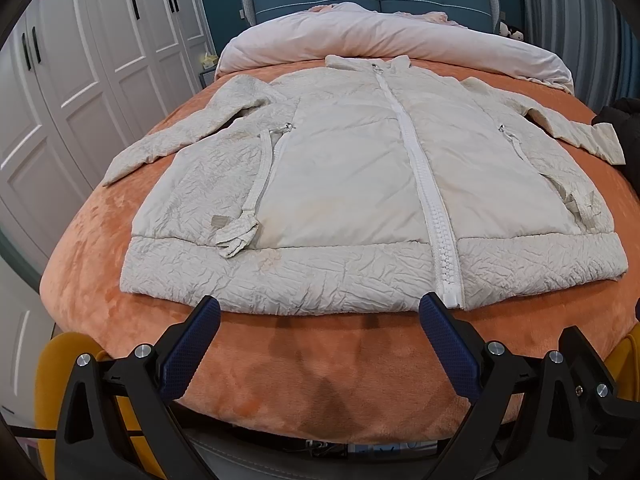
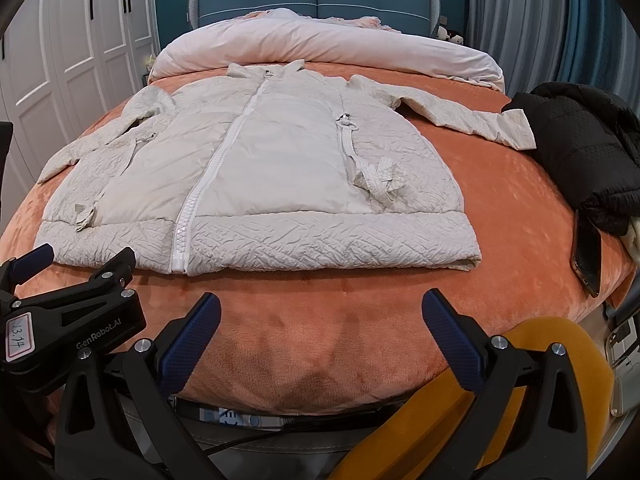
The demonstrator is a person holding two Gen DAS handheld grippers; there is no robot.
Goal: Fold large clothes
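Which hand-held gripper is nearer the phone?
Right. The phone lies on the bed edge just right of the right hand-held gripper. The left hand-held gripper sits further left, by the jacket hem.

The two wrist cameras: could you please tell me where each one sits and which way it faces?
Left wrist: at the bed's foot, facing the headboard, centred on the white jacket; its open left gripper shows.
Right wrist: further right, same heading; its open right gripper and the left gripper's side show.
Both share the jacket, orange blanket and black coat.
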